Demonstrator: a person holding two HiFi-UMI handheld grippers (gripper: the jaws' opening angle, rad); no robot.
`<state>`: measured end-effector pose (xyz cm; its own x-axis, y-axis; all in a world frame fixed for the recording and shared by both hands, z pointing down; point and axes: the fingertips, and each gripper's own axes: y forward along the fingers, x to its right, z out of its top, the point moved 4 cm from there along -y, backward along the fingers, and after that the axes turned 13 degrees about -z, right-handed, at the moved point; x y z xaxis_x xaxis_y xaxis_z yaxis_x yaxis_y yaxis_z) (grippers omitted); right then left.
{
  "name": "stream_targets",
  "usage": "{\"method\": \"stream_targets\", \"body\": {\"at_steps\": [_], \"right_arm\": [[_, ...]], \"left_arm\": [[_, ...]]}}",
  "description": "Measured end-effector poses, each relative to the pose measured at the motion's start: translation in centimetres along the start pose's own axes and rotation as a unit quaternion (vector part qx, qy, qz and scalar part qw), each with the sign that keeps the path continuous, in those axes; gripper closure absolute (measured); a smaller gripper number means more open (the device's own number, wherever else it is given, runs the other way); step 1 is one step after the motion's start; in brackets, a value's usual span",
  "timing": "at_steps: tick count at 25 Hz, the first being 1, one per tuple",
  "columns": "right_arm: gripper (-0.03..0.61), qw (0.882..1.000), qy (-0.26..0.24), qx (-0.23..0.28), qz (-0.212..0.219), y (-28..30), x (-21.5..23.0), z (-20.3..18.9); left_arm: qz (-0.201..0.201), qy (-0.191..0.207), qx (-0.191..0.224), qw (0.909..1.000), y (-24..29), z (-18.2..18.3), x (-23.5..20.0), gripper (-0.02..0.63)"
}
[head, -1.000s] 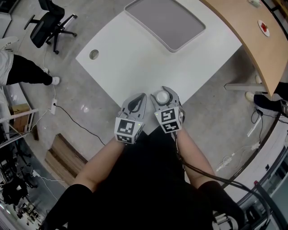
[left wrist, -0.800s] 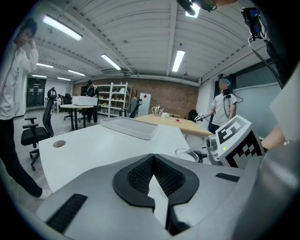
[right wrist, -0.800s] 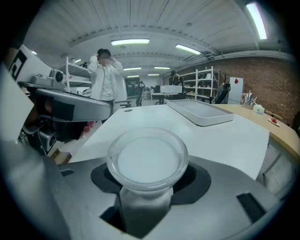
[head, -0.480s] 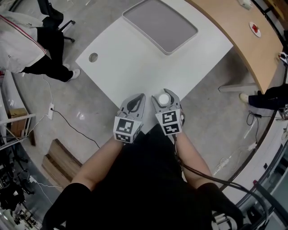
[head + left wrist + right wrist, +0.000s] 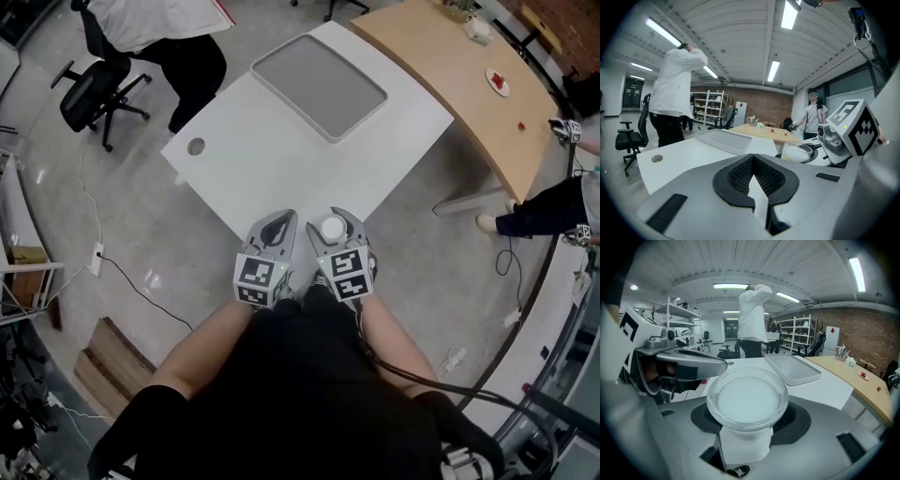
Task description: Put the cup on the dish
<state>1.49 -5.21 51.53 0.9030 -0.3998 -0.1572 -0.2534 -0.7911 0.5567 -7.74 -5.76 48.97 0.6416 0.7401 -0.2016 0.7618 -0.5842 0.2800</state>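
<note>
The right gripper (image 5: 336, 217) holds one clear cup (image 5: 332, 228) between its two jaws, and the jaws press on the sides of the cup. The cup stands straight up. Its open mouth points up and its long way runs up and down, so the head view looks right down into it. It looks empty. The cup is in the lower middle of the head view, over the near corner of the white table (image 5: 281, 150). The left gripper (image 5: 279, 220) is just beside it, to the left, with its jaws closed together and nothing in them. There are two grippers, one cup and one grey tray (image 5: 319, 86). The tray lies flat at the far end of the white table, in the upper middle, well apart from the cup, with only bare table top between them. A small round hole (image 5: 196, 146) is near the table's left edge. A curved wooden table (image 5: 469, 84) fills the upper right. One black office chair (image 5: 94, 89) stands at the upper left, and a person in a white top (image 5: 159, 19) stands by the top edge.
</note>
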Motion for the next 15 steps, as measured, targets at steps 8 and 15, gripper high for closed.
{"method": "stream_targets", "body": {"at_steps": [8,15], "right_arm": [[0.33,1.0,-0.003,0.005,0.0,-4.6,-1.4,4.1],[0.33,1.0,0.012,0.02,0.004,-7.9,-2.4,7.4]], "left_arm": [[0.003,0.017,0.033,0.9993,-3.4,4.1,0.4,0.606],[-0.004,0.029,0.05,0.9983,-6.1,7.0,1.1,0.606]]}}
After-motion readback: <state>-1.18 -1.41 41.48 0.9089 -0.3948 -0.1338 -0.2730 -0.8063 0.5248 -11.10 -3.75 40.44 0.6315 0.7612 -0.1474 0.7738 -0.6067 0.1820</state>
